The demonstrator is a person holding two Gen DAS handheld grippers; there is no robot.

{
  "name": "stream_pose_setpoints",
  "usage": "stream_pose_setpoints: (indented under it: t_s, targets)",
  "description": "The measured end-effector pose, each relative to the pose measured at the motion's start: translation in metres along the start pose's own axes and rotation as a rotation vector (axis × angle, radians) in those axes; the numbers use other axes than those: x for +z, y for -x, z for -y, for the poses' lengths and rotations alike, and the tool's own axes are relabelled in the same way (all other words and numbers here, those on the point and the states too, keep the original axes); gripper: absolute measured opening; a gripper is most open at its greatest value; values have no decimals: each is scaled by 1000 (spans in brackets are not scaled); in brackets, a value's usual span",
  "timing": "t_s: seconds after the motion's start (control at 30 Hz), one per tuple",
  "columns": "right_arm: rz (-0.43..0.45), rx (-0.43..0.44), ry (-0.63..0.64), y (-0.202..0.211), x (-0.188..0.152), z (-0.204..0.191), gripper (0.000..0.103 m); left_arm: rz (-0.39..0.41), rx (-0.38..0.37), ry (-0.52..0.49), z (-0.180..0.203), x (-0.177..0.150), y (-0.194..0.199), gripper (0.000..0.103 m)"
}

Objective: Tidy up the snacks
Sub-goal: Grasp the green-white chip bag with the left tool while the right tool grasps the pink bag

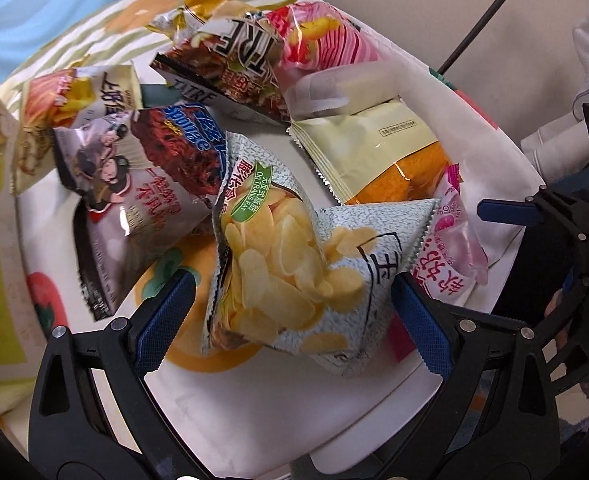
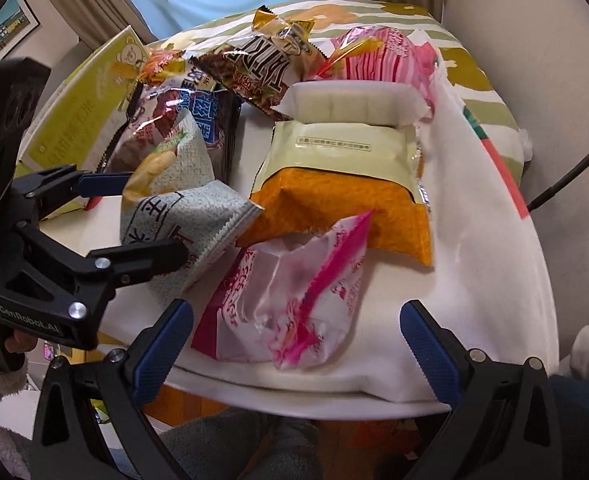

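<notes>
Several snack bags lie on a white cloth (image 1: 474, 152) on a round table. A grey-white chip bag (image 1: 290, 268) sits between the wide-open jaws of my left gripper (image 1: 294, 312), untouched by the pads; it also shows in the right wrist view (image 2: 182, 216), with the left gripper (image 2: 134, 220) around it. A pink-and-clear candy bag (image 2: 294, 300) lies just ahead of my open right gripper (image 2: 296, 344); it also shows in the left wrist view (image 1: 450, 248). A cream-and-orange bag (image 2: 342, 184) lies behind it.
A dark Sponge bag (image 1: 150, 184), a brown bag (image 1: 230, 68), a pink striped bag (image 2: 378, 56) and a white wrapped pack (image 2: 350, 100) lie further back. A yellow-green box (image 2: 74, 120) stands at the table's left. A black cable (image 2: 574, 172) runs on the right.
</notes>
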State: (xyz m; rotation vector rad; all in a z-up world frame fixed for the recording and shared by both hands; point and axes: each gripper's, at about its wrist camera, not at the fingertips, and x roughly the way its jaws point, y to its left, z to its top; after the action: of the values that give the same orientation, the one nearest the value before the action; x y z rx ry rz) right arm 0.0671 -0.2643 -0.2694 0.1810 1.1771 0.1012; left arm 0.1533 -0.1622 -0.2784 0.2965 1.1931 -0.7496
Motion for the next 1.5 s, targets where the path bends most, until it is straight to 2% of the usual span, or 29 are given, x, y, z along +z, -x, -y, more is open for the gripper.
stream_pose_setpoints:
  t_s: [0.07,0.13,0.33,0.47,0.57,0.67,0.83,1.03,1.1,1.2,1.3,1.5]
  targets:
    - [-9,-2,-5,-5,1,-1,103,-4,-26,4,-2,0,-3,97]
    - [-18,3,-17,-9,1,0,103,-12,-48,1,-3,0,-7,93]
    - [-36,13,-29,-19,2,4,103,-19,-57,-1,-5,-3,-6,86]
    - [-48,22,-22,-25,3,2,103,-14,-47,5,-8,-6,-2,75]
    - [-46,17,-20,-26,1,1,102,-6,-17,-7,-10,-13,8,73]
    - [-55,24,-24,-29,1,3,92,6,12,-21,-11,-16,15,72]
    - [-57,25,-23,-35,6,-3,89,21,59,-27,-13,-24,30,71]
    - [-58,-17,6,-37,9,-11,77,36,73,12,-15,-30,42,71]
    - [-57,-35,12,-38,8,-13,68,34,81,29,-16,-33,44,71]
    - [-56,-61,29,-37,5,-15,59,42,92,50,-13,-31,43,71]
    - [-50,-52,19,-34,3,-16,55,53,95,65,-10,-32,47,71]
    - [-42,-27,-17,-18,-4,-16,54,81,114,76,-1,-33,64,71]
